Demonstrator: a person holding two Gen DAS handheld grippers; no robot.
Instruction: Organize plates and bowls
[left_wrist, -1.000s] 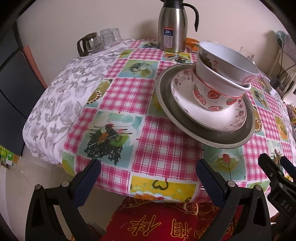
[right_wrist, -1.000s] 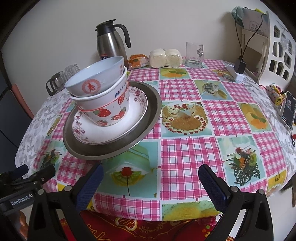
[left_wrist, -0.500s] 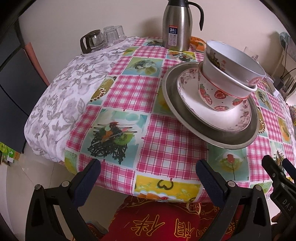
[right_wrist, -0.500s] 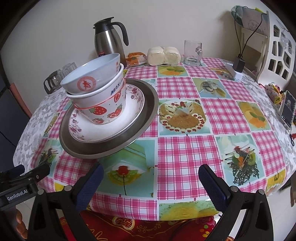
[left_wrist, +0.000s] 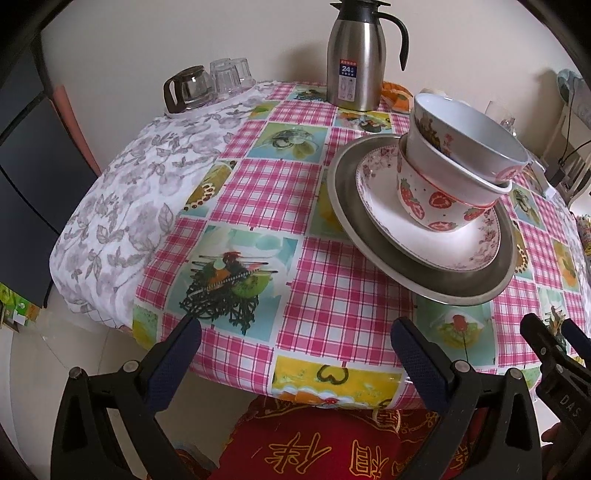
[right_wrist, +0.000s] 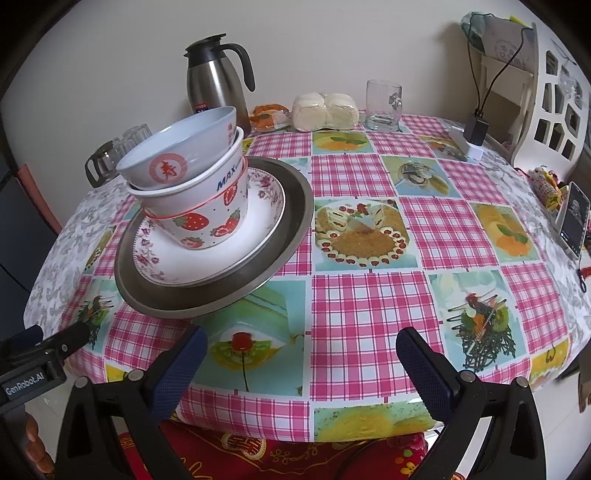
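A stack stands on the checked tablecloth: a grey metal plate (left_wrist: 476, 284) (right_wrist: 295, 206), a white floral plate (left_wrist: 461, 247) (right_wrist: 266, 206), a strawberry bowl (left_wrist: 428, 206) (right_wrist: 207, 225), a white bowl (right_wrist: 192, 192) and a pale blue bowl (left_wrist: 469, 136) (right_wrist: 184, 155) tilted on top. My left gripper (left_wrist: 295, 354) is open and empty at the table's near edge, left of the stack. My right gripper (right_wrist: 301, 354) is open and empty at the near edge, right of the stack.
A steel thermos jug (left_wrist: 356, 59) (right_wrist: 218, 81), a glass pot and tumblers (left_wrist: 207, 83), a glass mug (right_wrist: 382, 105), wrapped buns (right_wrist: 325, 110) and a snack packet (right_wrist: 267, 118) line the far edge. A phone (right_wrist: 574, 218) lies at right. A red cushion (left_wrist: 317, 446) sits below.
Both grippers have drawn back and risen slightly, so the table and stack sit a little lower and farther in view. The stack has not moved. Both stay open.
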